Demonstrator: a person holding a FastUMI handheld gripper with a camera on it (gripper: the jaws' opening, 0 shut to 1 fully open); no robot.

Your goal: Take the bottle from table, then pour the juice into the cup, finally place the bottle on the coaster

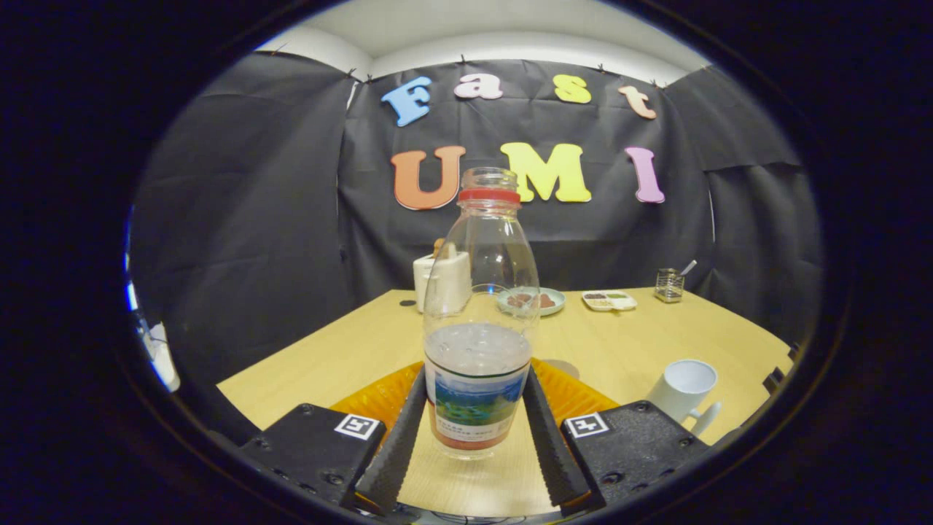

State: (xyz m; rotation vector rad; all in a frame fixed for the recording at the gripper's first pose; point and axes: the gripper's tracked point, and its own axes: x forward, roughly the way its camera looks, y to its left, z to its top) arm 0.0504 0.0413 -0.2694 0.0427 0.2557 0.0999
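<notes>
A: Between the fingers of our hand-held gripper (475, 415), gripper view, we've got the bottle (479, 321). Upright, no cap, red ring at the neck, liquid sitting about label height.

B: Clamped on it?

A: Both fingers run along its lower sides at the label, so we'd call it grasping the bottle. Low hold makes sense, that's the widest, stiffest part and it keeps the open mouth up so nothing spills.

B: Lifted or standing?

A: Can't tell for sure. The base looks to sit at or just above the tabletop (627, 343), just in front of the orange coaster (379, 397), which spreads out behind both fingers.

B: Cup?

A: White cup (689, 390) with a handle, off to the right beyond the right finger, well apart from the bottle. Looks empty from here, so we judge the pour isn't done yet.

B: Clutter?

A: Far end only: white box (441, 281), round plate (536, 300), divided dish (609, 300), small jar with a utensil (668, 285). All out of the pour path, we'd guess on purpose.

B: Risk?

A: Open mouth, so tilt early on the way to the cup and we slop juice.
</notes>
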